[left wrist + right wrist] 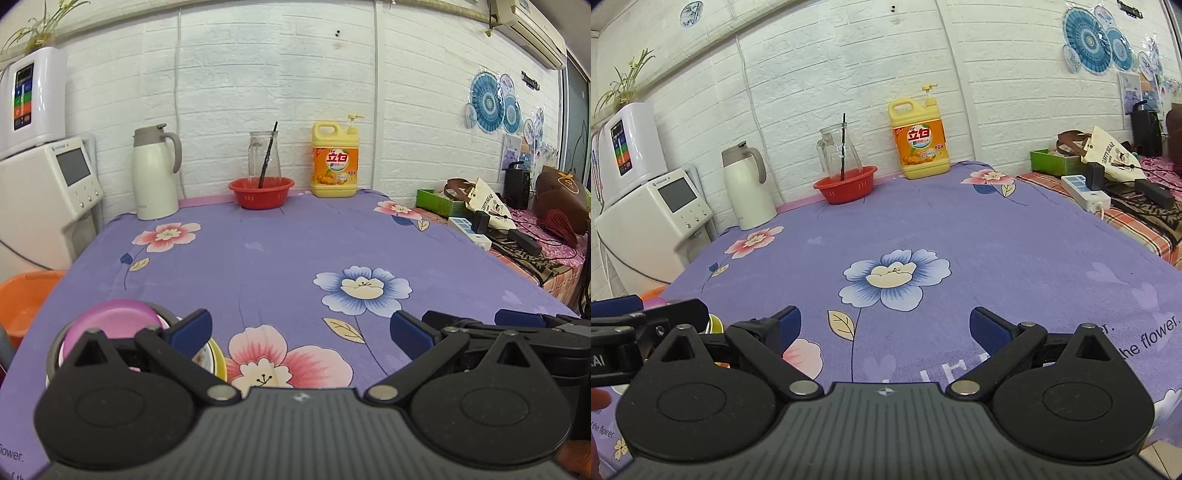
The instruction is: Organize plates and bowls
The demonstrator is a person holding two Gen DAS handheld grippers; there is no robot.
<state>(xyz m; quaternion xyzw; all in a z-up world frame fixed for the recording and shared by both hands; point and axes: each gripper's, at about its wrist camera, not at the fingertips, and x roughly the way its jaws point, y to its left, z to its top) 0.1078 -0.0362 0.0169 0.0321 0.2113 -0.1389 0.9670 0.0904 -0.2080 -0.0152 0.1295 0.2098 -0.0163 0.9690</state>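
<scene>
White brick wall backs a table spread with a purple flowered cloth (266, 251). Along the far edge stand a white thermos (154, 173), a red basket (261, 192) with a glass jug (264, 155) in it, and a yellow soap bottle (334, 162). White appliances (48, 192) sit off the table's left side, and an orange tub (26, 299) shows below them. At right, a second surface holds a green box (436, 201), a tote bag (487, 206) and a power strip (1086, 190). The left gripper (301, 328) hovers low over the near edge of the cloth, its blue-padded fingers (192, 326) spread wide with nothing between them. Just behind its left finger sits a stack of dishes: a pink plate (110, 321) lying inside a metal bowl (55, 347), with a yellow-rimmed plate (212, 358) at the stack's right side, mostly hidden by the gripper. The right gripper (884, 328) hangs beside the left one, over a blue flower print, its fingers (991, 330) likewise wide apart and empty. From the right wrist view the left gripper's body blocks most of the stack; only a sliver of pink and a yellow rim (716, 325) show past it
</scene>
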